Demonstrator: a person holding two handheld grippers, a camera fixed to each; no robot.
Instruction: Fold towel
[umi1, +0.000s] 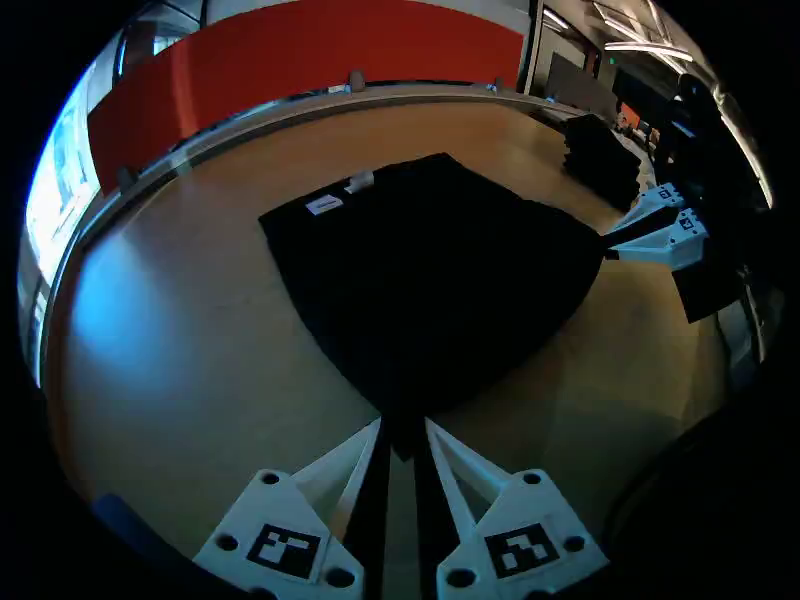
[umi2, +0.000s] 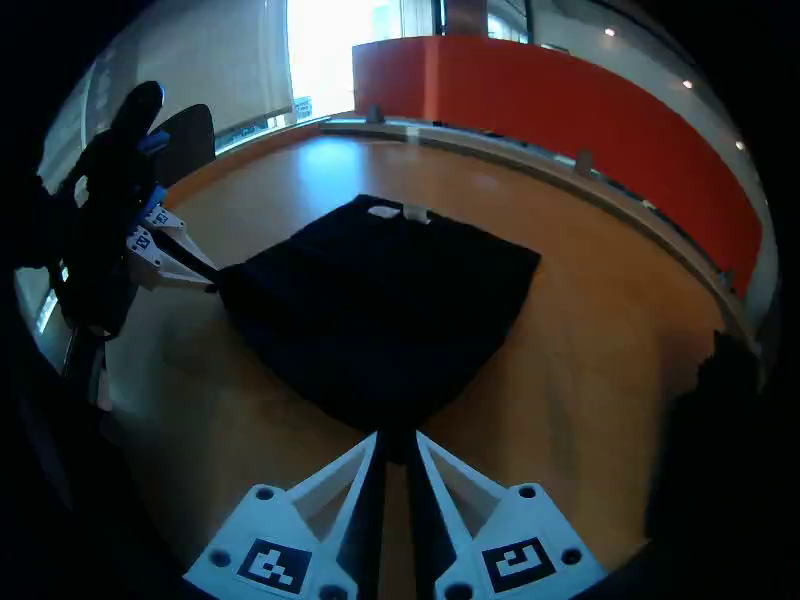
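A black towel (umi1: 430, 270) lies spread on the wooden table (umi1: 180, 330), with a white tag (umi1: 325, 204) near its far edge. In the left gripper view, my left gripper (umi1: 403, 425) is shut on the towel's near corner. My right gripper (umi1: 612, 243) pinches another corner at the right. In the right gripper view, the right gripper (umi2: 397, 438) is shut on the near corner of the towel (umi2: 380, 300). The left gripper (umi2: 212, 280), held by a dark-gloved hand, grips the corner at the left. Both held corners sit low over the table.
A red partition (umi1: 300, 60) runs behind the table's far edge. A stack of dark folded cloth (umi1: 600, 155) sits at the far right of the table. A dark chair back (umi2: 185, 130) stands by the bright window. Bare wood surrounds the towel.
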